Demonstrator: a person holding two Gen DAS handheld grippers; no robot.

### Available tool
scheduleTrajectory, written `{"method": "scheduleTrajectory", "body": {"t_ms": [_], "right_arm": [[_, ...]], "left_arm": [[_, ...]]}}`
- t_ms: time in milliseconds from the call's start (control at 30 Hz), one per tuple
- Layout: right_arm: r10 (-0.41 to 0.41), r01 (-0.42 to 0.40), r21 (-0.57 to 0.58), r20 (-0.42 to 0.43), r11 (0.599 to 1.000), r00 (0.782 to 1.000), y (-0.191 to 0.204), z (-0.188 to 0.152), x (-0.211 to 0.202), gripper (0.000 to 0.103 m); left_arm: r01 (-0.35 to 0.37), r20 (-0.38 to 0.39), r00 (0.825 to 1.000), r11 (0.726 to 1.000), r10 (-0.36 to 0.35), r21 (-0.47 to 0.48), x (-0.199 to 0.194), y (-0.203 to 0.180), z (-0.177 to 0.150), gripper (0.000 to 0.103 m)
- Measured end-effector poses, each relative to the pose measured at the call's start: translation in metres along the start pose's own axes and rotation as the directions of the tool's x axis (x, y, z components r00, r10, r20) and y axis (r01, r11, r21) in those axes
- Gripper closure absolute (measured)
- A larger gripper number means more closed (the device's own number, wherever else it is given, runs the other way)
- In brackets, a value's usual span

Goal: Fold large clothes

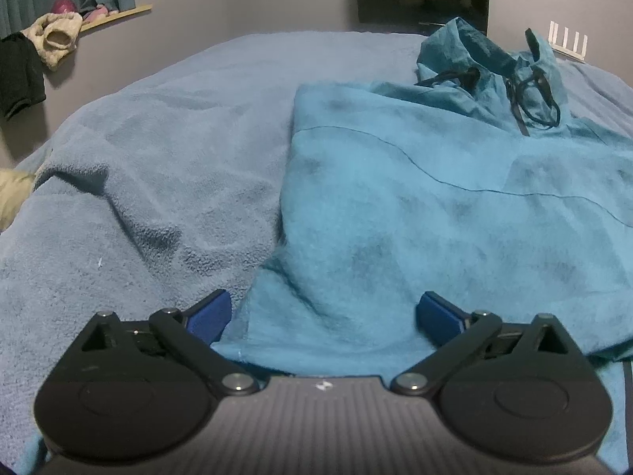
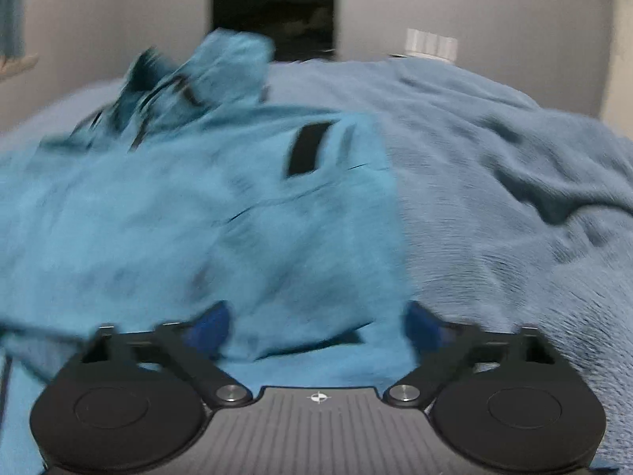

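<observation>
Left wrist view: the left claw point(image 1: 321, 318) is released, pads spread wide over the near hem of the jacket point(image 1: 455, 206), gripping nothing. The jacket lies ahead and to its right on the blanket point(image 1: 158, 166); its hood point(image 1: 486, 67) with black cords is bunched far ahead. Clothes point(image 1: 51, 39) hang far left.

Right wrist view, blurred: the right claw point(image 2: 316, 324) is likewise released above the jacket point(image 2: 178, 217), which spreads ahead and left. Blanket point(image 2: 514, 198) lies right. A dark screen point(image 2: 277, 19) stands beyond.
</observation>
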State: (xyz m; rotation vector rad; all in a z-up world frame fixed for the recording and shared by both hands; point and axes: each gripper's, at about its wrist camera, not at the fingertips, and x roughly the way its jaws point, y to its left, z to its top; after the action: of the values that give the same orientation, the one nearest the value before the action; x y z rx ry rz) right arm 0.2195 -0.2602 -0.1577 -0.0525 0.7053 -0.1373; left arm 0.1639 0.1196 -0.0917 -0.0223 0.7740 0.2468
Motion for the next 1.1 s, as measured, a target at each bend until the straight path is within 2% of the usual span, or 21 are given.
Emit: {"method": "scheduleTrajectory", "body": {"t_ms": [67, 133, 233, 367, 433, 533, 567, 633, 667, 700, 767, 833, 867, 967, 1033, 1100], "right_arm": [[-0.027, 0.027, -0.041, 0.01, 0.999, 1.0, 0.009, -0.002, -0.002, 0.001], [-0.017, 0.017, -0.025, 0.013, 1.0, 1.0, 0.008, -0.002, -0.007, 0.001], [0.017, -0.017, 0.007, 0.017, 1.0, 1.0, 0.002, -0.003, -0.02, 0.001], [0.088, -0.096, 0.068, 0.118, 0.993, 0.989, -0.009, 0.002, -0.064, 0.001], [0.142, -0.158, 0.071, 0.198, 0.985, 0.97, -0.018, 0.008, -0.092, 0.001], [0.145, -0.163, 0.036, 0.303, 0.986, 0.942, -0.032, 0.018, -0.138, 0.001], [0.151, -0.167, 0.024, 0.322, 0.986, 0.935, -0.038, 0.02, -0.154, 0.001], [0.187, -0.202, 0.004, 0.361, 0.979, 0.914, -0.055, 0.018, -0.186, 0.001], [0.213, -0.226, -0.009, 0.376, 0.974, 0.902, -0.067, 0.015, -0.202, 0.001], [0.236, -0.247, -0.022, 0.383, 0.969, 0.893, -0.077, 0.012, -0.218, 0.001], [0.275, -0.274, -0.057, 0.377, 0.96, 0.884, -0.096, 0.01, -0.244, 0.001], [0.316, -0.29, -0.125, 0.353, 0.949, 0.88, -0.113, 0.005, -0.268, 0.001], [0.334, -0.293, -0.167, 0.33, 0.941, 0.883, -0.121, 0.002, -0.28, 0.001], [0.351, -0.287, -0.275, 0.223, 0.918, 0.91, -0.139, -0.014, -0.31, 0.001], [0.365, -0.299, -0.335, 0.152, 0.893, 0.919, -0.145, -0.027, -0.327, 0.001], [0.396, -0.34, -0.359, 0.093, 0.869, 0.913, -0.151, -0.039, -0.341, 0.001]], "left_arm": [[-0.001, 0.008, 1.0, 1.0, 0.001, 0.004, -0.003, 0.0, 0.0, 0.001], [-0.01, 0.03, 0.999, 1.0, 0.01, 0.017, -0.011, -0.002, -0.001, 0.001], [-0.021, 0.125, 0.992, 0.998, 0.014, 0.058, -0.038, -0.008, -0.004, 0.001], [-0.015, 0.274, 0.962, 0.993, -0.019, 0.119, -0.1, -0.01, -0.005, 0.001], [0.037, 0.337, 0.938, 0.992, -0.077, 0.124, -0.136, -0.001, -0.004, 0.001], [0.123, 0.402, 0.901, 0.985, -0.161, 0.12, -0.183, 0.02, 0.0, 0.0], [0.15, 0.413, 0.892, 0.983, -0.182, 0.108, -0.197, 0.028, 0.002, 0.0], [0.153, 0.435, 0.884, 0.986, -0.169, 0.072, -0.227, 0.046, 0.006, 0.0], [0.157, 0.444, 0.876, 0.982, -0.189, 0.108, -0.242, 0.054, 0.007, 0.0], [0.154, 0.439, 0.873, 0.974, -0.213, 0.168, -0.256, 0.06, 0.009, 0.0], [0.115, 0.412, 0.882, 0.952, -0.23, 0.285, -0.279, 0.064, 0.008, 0.0], [0.119, 0.367, 0.887, 0.908, -0.278, 0.401, -0.298, 0.07, 0.001, 0.0], [0.143, 0.334, 0.892, 0.892, -0.303, 0.429, -0.303, 0.073, -0.005, 0.0], [0.234, 0.198, 0.91, 0.845, -0.365, 0.48, -0.307, 0.085, -0.023, 0.0], [0.273, 0.145, 0.908, 0.817, -0.394, 0.507, -0.312, 0.094, -0.041, 0.0], [0.307, 0.097, 0.905, 0.795, -0.414, 0.523, -0.318, 0.104, -0.062, 0.0]]}}
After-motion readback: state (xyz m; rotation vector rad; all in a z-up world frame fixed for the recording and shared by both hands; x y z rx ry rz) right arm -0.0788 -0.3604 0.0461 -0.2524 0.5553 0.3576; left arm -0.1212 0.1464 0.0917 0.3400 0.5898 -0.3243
